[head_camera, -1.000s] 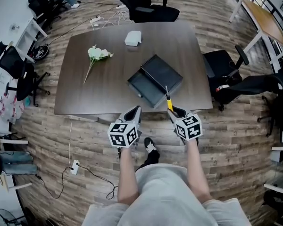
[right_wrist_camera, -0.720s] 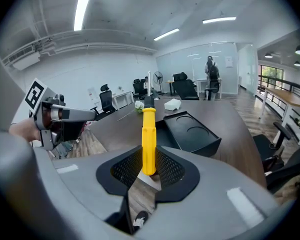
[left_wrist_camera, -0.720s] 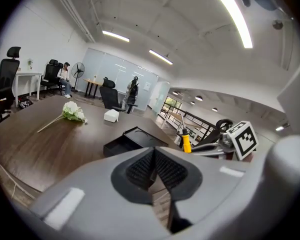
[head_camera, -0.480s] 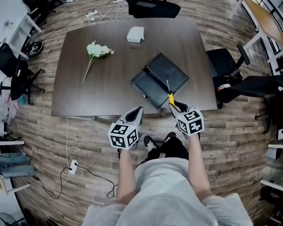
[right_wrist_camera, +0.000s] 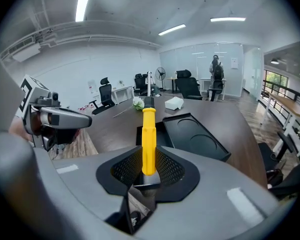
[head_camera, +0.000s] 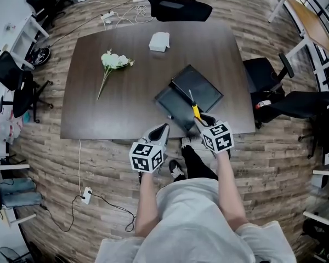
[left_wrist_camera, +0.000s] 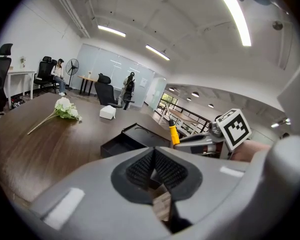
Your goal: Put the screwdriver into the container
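A screwdriver (head_camera: pixel 195 112) with a yellow handle is held upright-forward in my right gripper (head_camera: pixel 203 120), which is shut on the handle (right_wrist_camera: pixel 148 139); its dark shaft points over the container. The container (head_camera: pixel 188 99) is a black open box with its lid (right_wrist_camera: pixel 192 136) lying beside it, near the dark table's front right edge. My left gripper (head_camera: pixel 160 129) hovers at the table's front edge, left of the right one, its jaws closed together with nothing between them (left_wrist_camera: pixel 152 171). From the left gripper view the screwdriver (left_wrist_camera: pixel 173 134) and container (left_wrist_camera: pixel 132 140) lie ahead to the right.
A bunch of white flowers (head_camera: pixel 114 61) lies at the table's left and a small white box (head_camera: pixel 159 41) at its far side. Black office chairs stand behind (head_camera: pixel 172 4) and to the right (head_camera: pixel 263 75) of the table (head_camera: pixel 98 108). Cables run on the floor.
I have stepped closer to the table. My right gripper has carried the screwdriver forward, so its shaft now reaches over the container. The left gripper moved forward alongside.
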